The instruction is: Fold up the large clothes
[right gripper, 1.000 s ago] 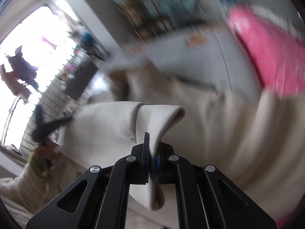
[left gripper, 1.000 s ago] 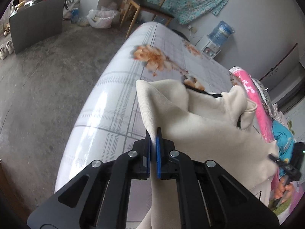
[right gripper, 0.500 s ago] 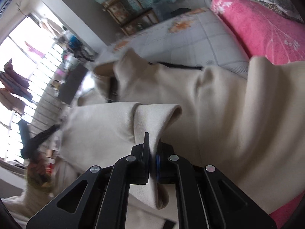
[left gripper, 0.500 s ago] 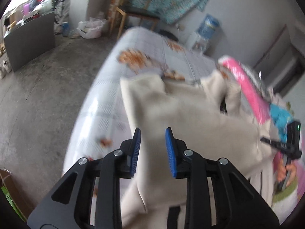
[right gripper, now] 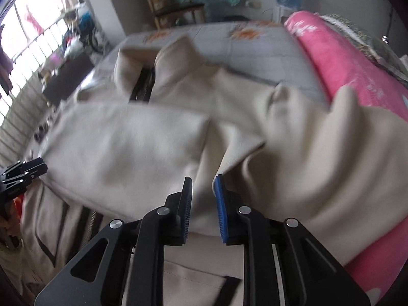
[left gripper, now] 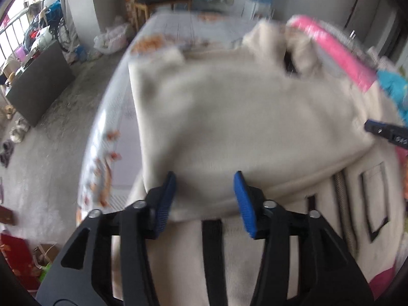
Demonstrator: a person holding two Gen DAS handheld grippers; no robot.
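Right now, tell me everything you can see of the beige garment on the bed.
The beige garment is large, of soft thick fabric, with a collar, black trim strips and a zipper. It lies on the bed, one part folded over its middle, its right edge against the pink quilt. Both hand-held grippers stand open, just released.

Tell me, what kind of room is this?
Most likely a lived-in bedroom: a cream garment lies on a bed with a floral sheet, beside a pink quilt and a wooden chair.
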